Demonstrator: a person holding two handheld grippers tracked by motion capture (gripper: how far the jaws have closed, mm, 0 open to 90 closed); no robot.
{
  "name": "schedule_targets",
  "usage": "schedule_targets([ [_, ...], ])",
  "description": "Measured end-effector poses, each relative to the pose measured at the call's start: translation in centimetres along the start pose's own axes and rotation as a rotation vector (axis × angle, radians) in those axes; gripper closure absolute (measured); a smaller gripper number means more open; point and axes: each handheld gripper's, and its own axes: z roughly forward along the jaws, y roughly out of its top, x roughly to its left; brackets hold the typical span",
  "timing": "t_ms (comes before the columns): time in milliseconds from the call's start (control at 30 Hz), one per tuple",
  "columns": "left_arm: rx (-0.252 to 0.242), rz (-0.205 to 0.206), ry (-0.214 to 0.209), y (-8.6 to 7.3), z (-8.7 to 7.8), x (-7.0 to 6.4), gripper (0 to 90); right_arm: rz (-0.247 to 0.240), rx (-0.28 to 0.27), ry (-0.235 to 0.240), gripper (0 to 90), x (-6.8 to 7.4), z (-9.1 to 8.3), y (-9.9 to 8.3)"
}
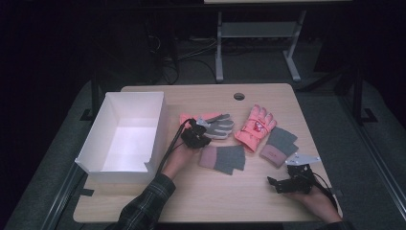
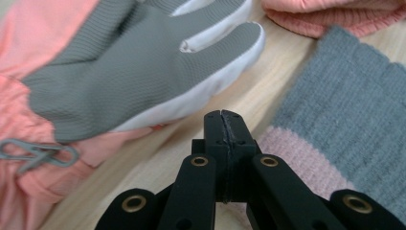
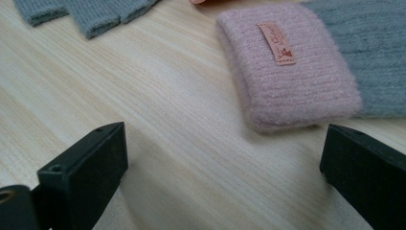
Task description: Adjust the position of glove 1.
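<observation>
Several gloves lie on the wooden table. A pink glove with a grey palm lies left of centre; my left gripper hovers at its near edge, shut with nothing between its jaws. Up close that grey palm sits just beyond the shut gripper. A grey knit glove with a pink cuff lies nearer, a pink glove at centre, another grey knit glove to its right. My right gripper rests open near the front right; its pink cuff lies ahead of the gripper.
A white open box stands at the table's left side, touching the left forearm's path. A round cable hole sits near the far edge. A metal clip hangs from the pink glove. A desk frame stands behind the table.
</observation>
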Motion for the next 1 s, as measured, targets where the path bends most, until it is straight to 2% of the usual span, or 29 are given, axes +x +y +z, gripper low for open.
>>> schedule_targets([
  [433, 0.043, 0.030, -0.071, -1.3, -1.3, -1.7, 89.7, 0.000, 0.000, 0.000, 1.8, 0.0, 0.0, 0.0],
  [533, 0.052, 0.035, -0.105, -1.9, -1.7, -2.7, 89.7, 0.000, 0.001, 0.001, 1.8, 0.0, 0.0, 0.0],
  [767, 0.061, 0.063, -0.142, -3.1, -2.6, -4.3, 89.6, 0.000, 0.000, 0.000, 1.8, 0.0, 0.0, 0.0],
  [833, 0.056, 0.056, -0.154, -3.3, -2.8, -4.7, 89.6, 0.000, 0.000, 0.001, 1.8, 0.0, 0.0, 0.0],
  [900, 0.059, 0.060, -0.163, -3.5, -2.9, -4.9, 89.6, -0.001, 0.000, 0.000, 1.8, 0.0, 0.0, 0.0],
  [1000, 0.053, 0.079, -0.153, -3.6, -3.1, -5.5, 89.6, -0.001, 0.000, 0.000, 1.8, 0.0, 0.0, 0.0],
])
